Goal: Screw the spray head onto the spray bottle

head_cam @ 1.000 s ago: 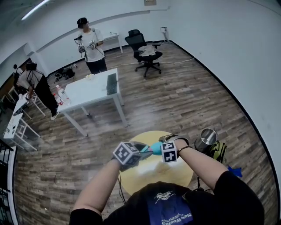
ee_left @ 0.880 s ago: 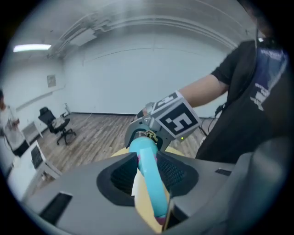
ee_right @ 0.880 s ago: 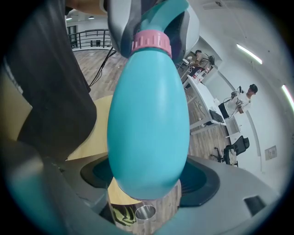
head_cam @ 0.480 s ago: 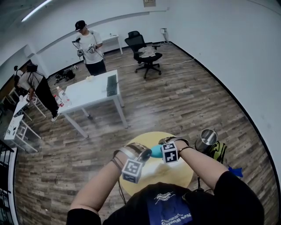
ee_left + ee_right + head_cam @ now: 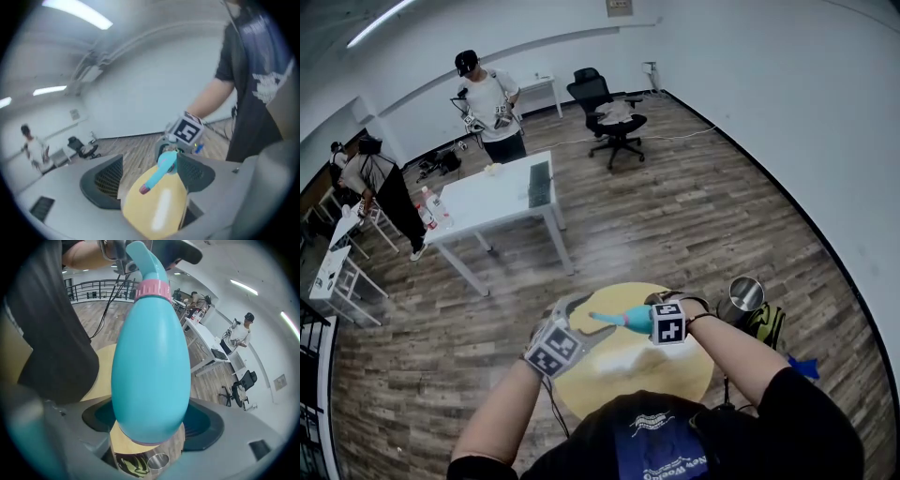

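The teal spray bottle (image 5: 151,362) sits upright between the jaws of my right gripper (image 5: 150,423), which is shut on its body. A pink collar (image 5: 152,288) rings its neck, and the teal spray head (image 5: 139,254) sits on top. In the head view the bottle (image 5: 633,319) hangs over the yellow table, its nozzle (image 5: 600,317) pointing left. My left gripper (image 5: 150,176) has just been opening its jaws, which stand wide. The spray head (image 5: 161,169) shows between them, untouched, with the pink nozzle tip (image 5: 143,189) nearest. In the head view the left gripper (image 5: 574,319) is just left of the nozzle.
A round yellow table (image 5: 628,373) lies under both grippers. A metal bin (image 5: 741,298) and a yellow-black bag (image 5: 766,322) stand to its right. Farther off are a white table (image 5: 492,199), an office chair (image 5: 605,111) and two people at the back left.
My left gripper has let go of the spray head, opened its jaws, rolled and drawn back to the left. The nozzle now shows free. The right gripper and bottle have stayed put.
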Demonstrator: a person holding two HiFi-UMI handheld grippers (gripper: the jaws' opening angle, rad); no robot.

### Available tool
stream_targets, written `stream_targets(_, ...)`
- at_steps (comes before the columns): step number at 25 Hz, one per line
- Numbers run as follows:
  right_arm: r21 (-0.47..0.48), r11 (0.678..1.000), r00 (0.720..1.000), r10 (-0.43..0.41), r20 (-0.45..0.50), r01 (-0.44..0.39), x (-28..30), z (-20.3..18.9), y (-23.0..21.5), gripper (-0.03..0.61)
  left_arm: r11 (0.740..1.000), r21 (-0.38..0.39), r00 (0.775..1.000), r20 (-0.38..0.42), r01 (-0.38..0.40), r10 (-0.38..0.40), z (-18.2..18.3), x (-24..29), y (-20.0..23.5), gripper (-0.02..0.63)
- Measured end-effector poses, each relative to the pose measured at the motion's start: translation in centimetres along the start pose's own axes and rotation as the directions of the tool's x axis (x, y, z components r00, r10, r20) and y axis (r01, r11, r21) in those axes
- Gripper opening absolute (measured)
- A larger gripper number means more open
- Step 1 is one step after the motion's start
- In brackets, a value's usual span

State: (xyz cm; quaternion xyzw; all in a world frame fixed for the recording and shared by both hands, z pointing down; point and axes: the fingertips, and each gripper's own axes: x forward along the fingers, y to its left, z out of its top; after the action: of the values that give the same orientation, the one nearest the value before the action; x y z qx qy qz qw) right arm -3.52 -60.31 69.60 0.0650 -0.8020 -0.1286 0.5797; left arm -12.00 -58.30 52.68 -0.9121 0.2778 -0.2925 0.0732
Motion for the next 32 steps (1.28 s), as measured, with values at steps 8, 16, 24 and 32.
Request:
stream_targets(8,0.047,0.996,0.995,-0.078,-0.059,0.081,-0.5,-1.5,-1.5,0.44,0.266,-0.934,0.97,0.212,0.236,-0.118,-3.9,0.2,0.0,0.395)
stream_targets(16,-0.006,0.999,0.996,-0.054,-0.077,0.054,0.1,-0.2,-0.4,0.44,0.239,-0.952,0.975,0.154,0.189,-0.159,-4.5,3.2,-0.1,0.365)
stream_targets(24,-0.026,1.0,0.999,-0.017,-0.034,0.016,-0.3,0.0,0.6,0.44,0.79,-0.558,0.962,0.059,0.254,-0.268,-1.2,2.7,-2.4,0.332)
stream_targets(32,-0.094,0.995,0.999,0.016,-0.031,-0.019,-0.3,0.1,1.7,0.437,0.943,0.045,0.929,-0.192,0.331,-0.317,-2.0,2.1,-5.2,0.325)
